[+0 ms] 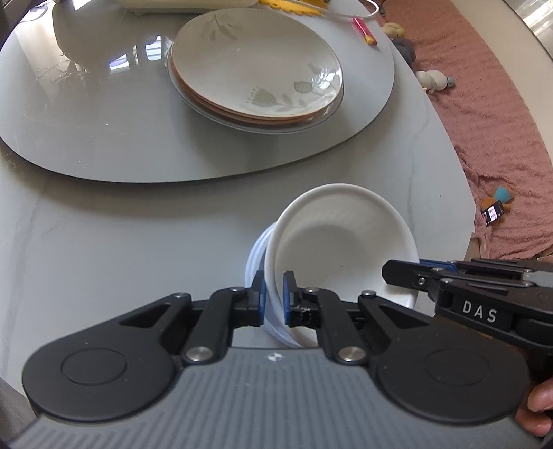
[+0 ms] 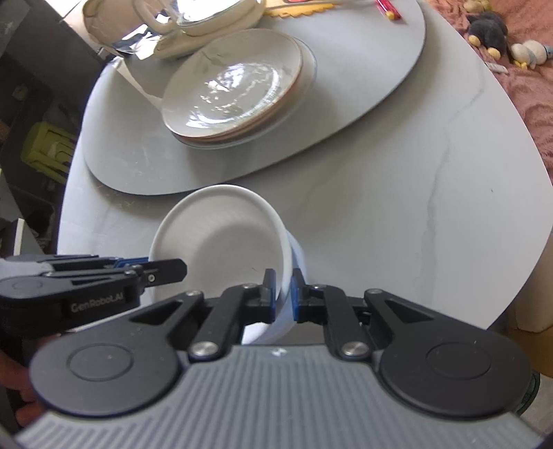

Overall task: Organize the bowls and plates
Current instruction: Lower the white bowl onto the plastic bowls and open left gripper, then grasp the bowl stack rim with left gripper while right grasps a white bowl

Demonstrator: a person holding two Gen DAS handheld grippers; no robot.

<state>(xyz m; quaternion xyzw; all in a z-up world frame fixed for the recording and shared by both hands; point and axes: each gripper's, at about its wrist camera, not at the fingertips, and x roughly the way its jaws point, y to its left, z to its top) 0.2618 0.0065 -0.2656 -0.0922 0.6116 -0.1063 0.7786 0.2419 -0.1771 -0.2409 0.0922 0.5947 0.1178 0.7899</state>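
A white bowl [image 1: 338, 235] [image 2: 221, 235] hangs tilted just above the pale marble table [image 1: 103, 241] [image 2: 414, 207]. My left gripper [image 1: 273, 286] is shut on its left rim, one pad inside and one outside. My right gripper [image 2: 283, 283] is shut on the opposite rim the same way. Each gripper shows in the other's view, the right gripper [image 1: 390, 273] and the left gripper [image 2: 179, 269], reaching in from the side. A bluish ribbed surface shows under the rim; I cannot tell if it is the bowl's wall or another bowl. A stack of floral plates [image 1: 255, 65] [image 2: 235, 83] rests on the grey turntable [image 1: 103, 138] [image 2: 345, 86] beyond.
A cream lidded pot [image 2: 172, 31] stands at the turntable's far side, with a red pen [image 1: 364, 31] near its right edge. Right of the table's curved edge lies a pink blanket [image 1: 501, 121] with plush toys [image 2: 487, 31] and a phone [image 1: 492, 214].
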